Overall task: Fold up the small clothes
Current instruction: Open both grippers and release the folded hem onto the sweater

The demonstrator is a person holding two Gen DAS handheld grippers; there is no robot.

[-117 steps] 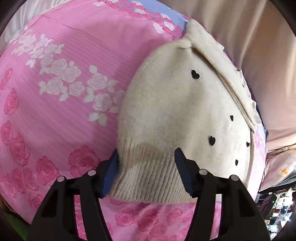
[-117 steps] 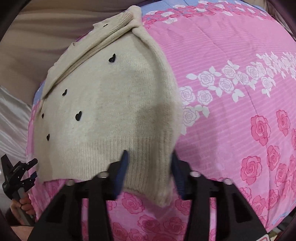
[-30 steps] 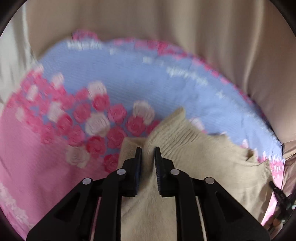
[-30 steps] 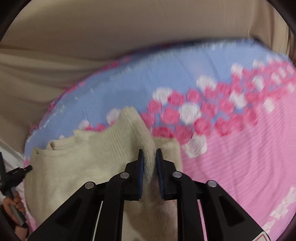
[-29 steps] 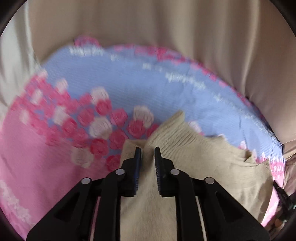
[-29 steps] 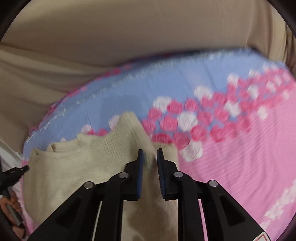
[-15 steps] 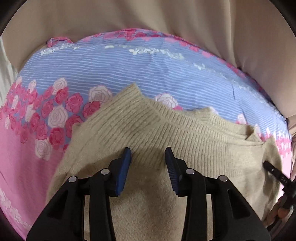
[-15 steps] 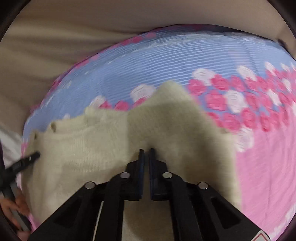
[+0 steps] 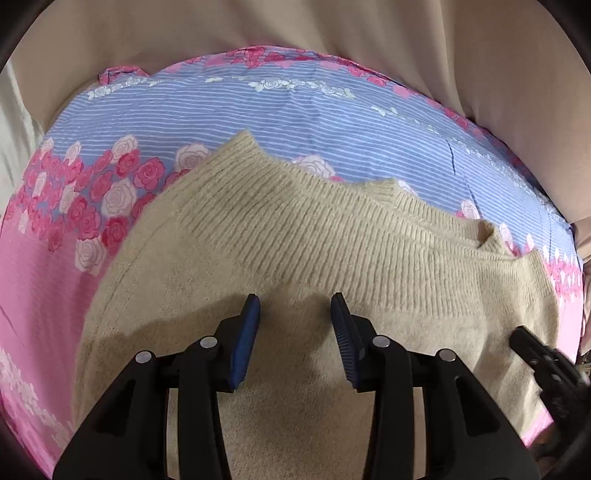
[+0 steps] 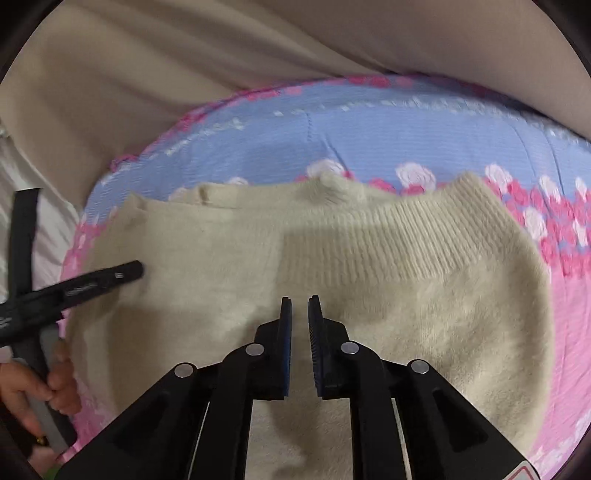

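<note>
Knitwear is covering most of both views: a cream sweater [image 9: 295,258] is lying folded on a bedspread [image 9: 258,110] that is pink with roses near the sides and blue-striped toward the far edge, and its ribbed band [image 9: 332,236] is running across the top layer. Beige fabric [image 9: 295,26] is rising behind the bed.

Left claw [image 9: 295,321] is hovering over the sweater with its blue pads parted and nothing pinched between them, so it is released. Right claw [image 10: 300,314] is pointing down at the sweater's middle [image 10: 332,258]; its jaws are opening from a narrow gap, and no knit is showing between them.

In the right wrist view the left claw's black fingers [image 10: 92,282] are reaching over the sweater's left edge, and the person's hand [image 10: 33,391] is gripping its handle.
</note>
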